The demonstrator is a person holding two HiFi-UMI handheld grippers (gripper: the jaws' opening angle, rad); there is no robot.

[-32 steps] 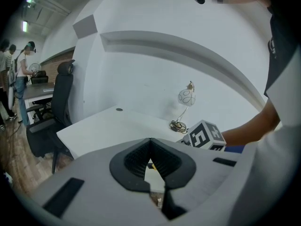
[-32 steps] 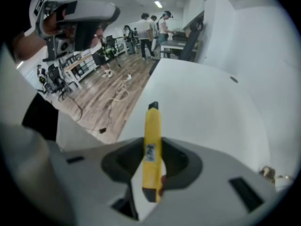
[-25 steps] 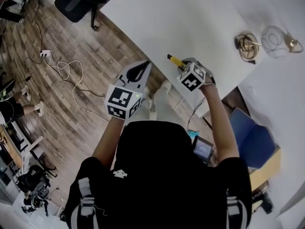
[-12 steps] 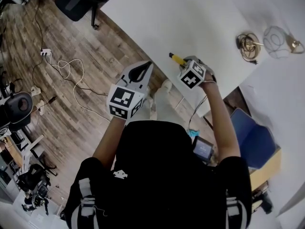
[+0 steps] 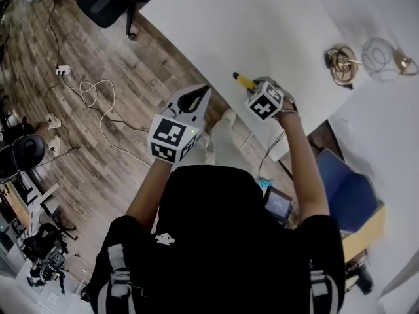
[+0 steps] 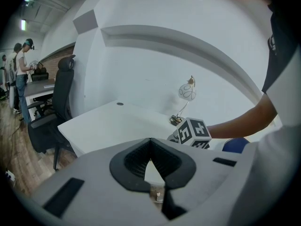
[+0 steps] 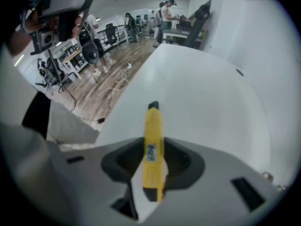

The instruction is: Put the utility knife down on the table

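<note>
The utility knife [image 5: 243, 81] is a slim, straight bar of yellow plastic with a black tip and a small label on its back. It runs lengthwise through the right hand-held gripper [image 5: 254, 90], whose dark ribbed pads [image 7: 176, 162] close against its two sides. The black tip pokes out past the fingertips toward the far left, and the butt lies back in the hollow between the jaws. The knife is held over the smooth, matte white desk [image 5: 262, 25], close to its near left edge. I cannot tell whether the tip touches the surface.

The left hand-held gripper [image 6: 150, 142], a grey moulded shell with the same ribbed black pads, has its jaws together on nothing. It is held over the wood-plank floor [image 5: 98, 149], just left of the desk's edge.
</note>
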